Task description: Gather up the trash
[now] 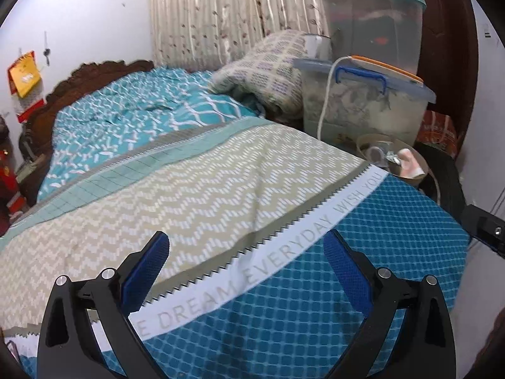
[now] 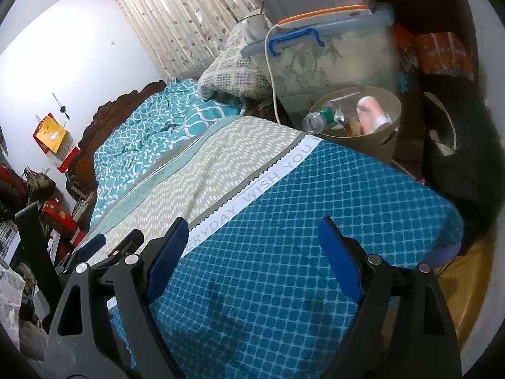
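Bedspread point(image 2: 284, 221) beneath both wide-open, empty grippers point(image 1: 246, 252) point(image 2: 252, 237); bin point(image 2: 356, 139) holds bottle point(image 2: 315, 120)

Lighting: even, soft, fairly bright indoor light. Shadows: faint dark patches on the teal bedspread point(image 2: 284, 268) at lower centre, right wrist view. Distortion: strong fisheye bending, black corners. Focus: mild softness toward edges; the wall point(image 1: 94, 15) slightly overexposed, upper left.

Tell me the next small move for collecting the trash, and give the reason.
Probably pull both back and scan for leftovers. The left hand-held gripper and right hand-held gripper are open and hold nothing, the patterned teal bedspread under them shows no litter, and the clear plastic bottle already lies in the round beige bin.
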Demonstrator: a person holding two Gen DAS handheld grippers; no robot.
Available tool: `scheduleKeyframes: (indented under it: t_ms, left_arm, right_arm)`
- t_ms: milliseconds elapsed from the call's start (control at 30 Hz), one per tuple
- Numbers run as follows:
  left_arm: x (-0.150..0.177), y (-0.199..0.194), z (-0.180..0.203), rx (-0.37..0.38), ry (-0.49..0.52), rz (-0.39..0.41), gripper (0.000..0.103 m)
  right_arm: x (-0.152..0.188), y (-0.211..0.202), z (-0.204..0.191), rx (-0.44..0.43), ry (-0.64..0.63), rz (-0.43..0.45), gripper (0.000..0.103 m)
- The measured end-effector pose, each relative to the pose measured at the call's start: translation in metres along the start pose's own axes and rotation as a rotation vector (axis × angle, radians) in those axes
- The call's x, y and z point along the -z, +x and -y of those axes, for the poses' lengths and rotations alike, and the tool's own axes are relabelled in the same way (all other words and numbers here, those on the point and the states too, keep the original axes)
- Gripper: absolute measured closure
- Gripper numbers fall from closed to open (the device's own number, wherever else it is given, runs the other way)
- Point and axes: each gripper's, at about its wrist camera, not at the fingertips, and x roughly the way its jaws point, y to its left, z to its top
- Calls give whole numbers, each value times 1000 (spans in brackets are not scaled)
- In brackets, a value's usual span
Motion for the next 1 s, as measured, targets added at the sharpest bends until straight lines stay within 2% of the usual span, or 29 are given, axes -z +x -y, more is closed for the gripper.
scheduleKeyframes:
  t_ms: [600, 1000]
  left_arm:
    - [4, -7, -8, 14, -27, 27, 9]
    - [4, -13, -12, -41, -46, 66, 9]
  right_arm:
    - [6, 2, 0, 19, 38, -7, 17]
    - [9, 7, 2, 27, 67, -8, 9]
